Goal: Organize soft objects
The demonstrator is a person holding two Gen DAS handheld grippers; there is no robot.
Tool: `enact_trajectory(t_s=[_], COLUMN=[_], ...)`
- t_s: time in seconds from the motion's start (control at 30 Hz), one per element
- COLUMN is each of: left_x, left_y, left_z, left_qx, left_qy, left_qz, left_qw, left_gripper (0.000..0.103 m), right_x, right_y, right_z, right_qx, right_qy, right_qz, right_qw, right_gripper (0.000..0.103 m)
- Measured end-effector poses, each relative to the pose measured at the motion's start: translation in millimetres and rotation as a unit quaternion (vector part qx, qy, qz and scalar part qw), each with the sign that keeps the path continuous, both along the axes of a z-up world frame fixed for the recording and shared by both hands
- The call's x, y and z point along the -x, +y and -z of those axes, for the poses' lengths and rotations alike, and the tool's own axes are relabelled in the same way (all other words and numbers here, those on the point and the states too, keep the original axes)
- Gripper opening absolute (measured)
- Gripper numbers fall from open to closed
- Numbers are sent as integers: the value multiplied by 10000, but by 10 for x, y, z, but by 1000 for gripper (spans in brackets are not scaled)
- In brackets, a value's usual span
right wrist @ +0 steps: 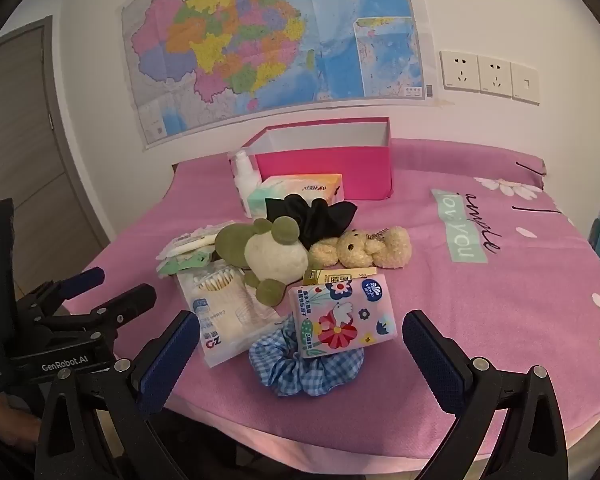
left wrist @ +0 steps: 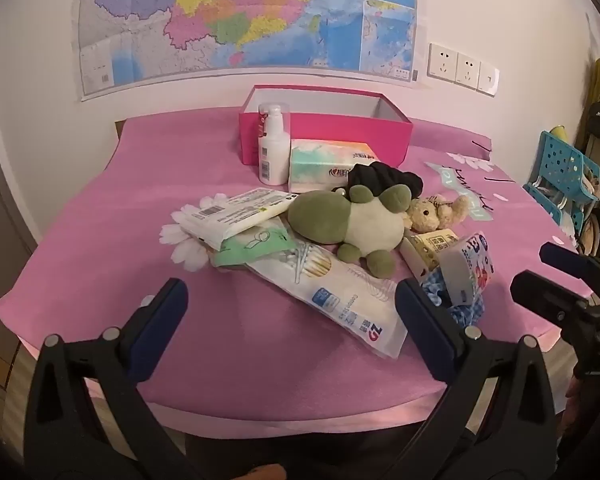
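Note:
A pile lies mid-table on the pink cloth (left wrist: 100, 248): a green frog plush (left wrist: 340, 220) (right wrist: 272, 252), a beige teddy bear (left wrist: 428, 212) (right wrist: 360, 248), a black scrunchie (left wrist: 380, 178) (right wrist: 312, 216), a blue gingham scrunchie (right wrist: 300, 368) and a floral tissue pack (right wrist: 340, 320) resting on it. An open pink box (left wrist: 340, 132) (right wrist: 328, 168) stands behind them. My left gripper (left wrist: 290, 300) hovers open in front of a cotton swab bag (left wrist: 340, 292). My right gripper (right wrist: 300, 332) is open just short of the gingham scrunchie, empty.
A lotion bottle (left wrist: 274, 144), a pastel tissue pack (left wrist: 324, 164), a wipes pack (left wrist: 236, 216), a green packet (left wrist: 252, 244) and a small yellow box (left wrist: 432, 246) share the pile. A blue plastic rack (left wrist: 560, 172) stands right of the table. A door (right wrist: 20, 160) is at left.

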State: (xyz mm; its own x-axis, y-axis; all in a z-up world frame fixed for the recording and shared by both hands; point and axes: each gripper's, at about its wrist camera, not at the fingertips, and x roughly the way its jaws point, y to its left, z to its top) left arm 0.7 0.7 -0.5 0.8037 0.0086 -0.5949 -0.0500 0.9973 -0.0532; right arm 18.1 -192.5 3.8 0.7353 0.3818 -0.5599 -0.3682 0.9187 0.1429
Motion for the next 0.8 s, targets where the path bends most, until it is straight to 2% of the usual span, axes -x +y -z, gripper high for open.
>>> enact_trajectory(t_s=[0.03,0.8], left_x=[20,16], left_y=[-21,-3], left_z=[-4,30], left_qx=[-130,-165], left_qy=[-138,-52], left_qz=[-21,-44], left_qw=[9998,9998], left_gripper=[103,103], right_x=[0,-9], right_y=[0,-12], right_z=[0,-10], right_qx=[0,-22], right_qy=[0,-10], right_qz=[0,11], right_qw=[10000,10000], right_gripper=[103,103])
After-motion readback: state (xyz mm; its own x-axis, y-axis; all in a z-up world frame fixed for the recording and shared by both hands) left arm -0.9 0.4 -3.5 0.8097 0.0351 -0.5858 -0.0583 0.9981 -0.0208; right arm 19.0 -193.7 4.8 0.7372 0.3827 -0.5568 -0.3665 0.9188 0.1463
